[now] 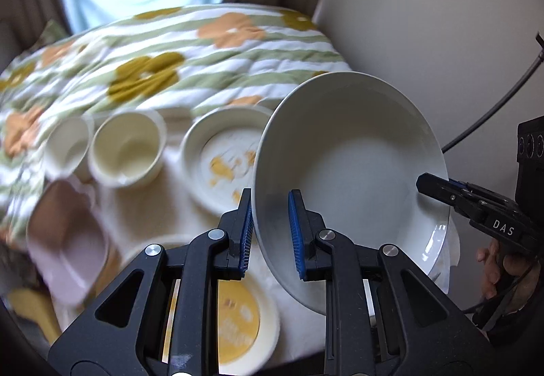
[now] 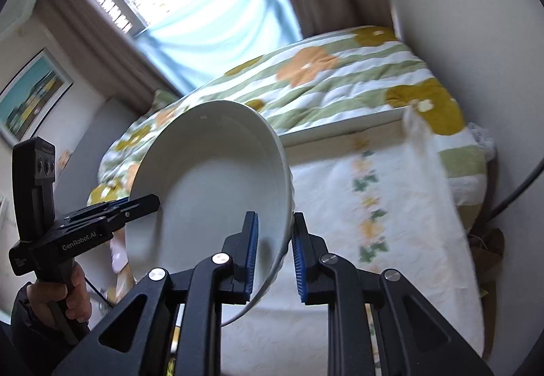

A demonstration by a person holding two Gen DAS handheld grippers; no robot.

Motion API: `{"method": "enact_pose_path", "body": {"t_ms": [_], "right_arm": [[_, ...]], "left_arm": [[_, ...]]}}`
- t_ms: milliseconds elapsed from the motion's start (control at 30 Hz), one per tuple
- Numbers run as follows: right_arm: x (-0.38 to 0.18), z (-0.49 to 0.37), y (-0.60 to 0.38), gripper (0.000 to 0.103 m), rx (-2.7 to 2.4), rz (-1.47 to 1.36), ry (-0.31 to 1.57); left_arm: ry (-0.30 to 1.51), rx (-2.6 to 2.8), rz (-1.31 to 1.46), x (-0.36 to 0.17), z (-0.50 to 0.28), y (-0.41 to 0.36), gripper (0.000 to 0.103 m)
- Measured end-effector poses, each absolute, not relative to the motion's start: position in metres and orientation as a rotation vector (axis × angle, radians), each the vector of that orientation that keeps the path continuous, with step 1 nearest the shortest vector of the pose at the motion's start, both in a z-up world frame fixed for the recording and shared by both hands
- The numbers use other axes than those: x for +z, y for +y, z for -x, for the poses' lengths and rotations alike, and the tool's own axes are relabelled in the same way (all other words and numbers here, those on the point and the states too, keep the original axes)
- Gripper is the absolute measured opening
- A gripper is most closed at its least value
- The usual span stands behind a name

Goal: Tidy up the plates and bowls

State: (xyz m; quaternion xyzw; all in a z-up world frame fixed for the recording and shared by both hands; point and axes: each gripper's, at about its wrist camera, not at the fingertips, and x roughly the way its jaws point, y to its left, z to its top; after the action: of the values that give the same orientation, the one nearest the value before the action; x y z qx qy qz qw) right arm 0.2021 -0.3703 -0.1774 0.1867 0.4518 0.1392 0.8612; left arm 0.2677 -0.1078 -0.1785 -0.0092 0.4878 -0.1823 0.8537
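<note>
A large white bowl (image 1: 353, 172) is held tilted in the air between both grippers. My left gripper (image 1: 270, 233) is shut on its near rim. My right gripper (image 2: 273, 257) is shut on the opposite rim of the bowl (image 2: 217, 178); its tip also shows in the left wrist view (image 1: 435, 187). Below lie a cream plate with yellow marks (image 1: 221, 161), two cream cups (image 1: 127, 148), a pink dish (image 1: 68, 240) and a yellow-centred plate (image 1: 244, 314).
The dishes sit on a white embroidered cloth (image 2: 374, 206) over a table. Behind it is a bed with a flowered striped quilt (image 1: 170, 53), a curtained window (image 2: 204, 19) and a wall (image 1: 425, 2) on the right. A black cable (image 1: 493, 107) hangs by the wall.
</note>
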Motion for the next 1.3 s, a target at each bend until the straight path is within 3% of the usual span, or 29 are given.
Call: {"method": "enact_pose_path", "body": {"t_ms": [433, 733, 1300], "right_arm": [[-0.241, -0.175, -0.265, 0.018, 0.505, -0.319, 1.118], [-0.265, -0.183, -0.227, 0.018, 0.471, -0.269, 1.186], [-0.282, -0.191, -0.213, 0.018, 0.356, -0.25, 1.233]], "left_arm": [[1.15, -0.145, 0.176, -0.242, -0.182, 0.006, 0.018], [1.211, -0.149, 0.196, -0.284, -0.197, 0.037, 0.018], [1.239, -0.198, 0.145, -0.307, -0.218, 0.041, 0.018]]}}
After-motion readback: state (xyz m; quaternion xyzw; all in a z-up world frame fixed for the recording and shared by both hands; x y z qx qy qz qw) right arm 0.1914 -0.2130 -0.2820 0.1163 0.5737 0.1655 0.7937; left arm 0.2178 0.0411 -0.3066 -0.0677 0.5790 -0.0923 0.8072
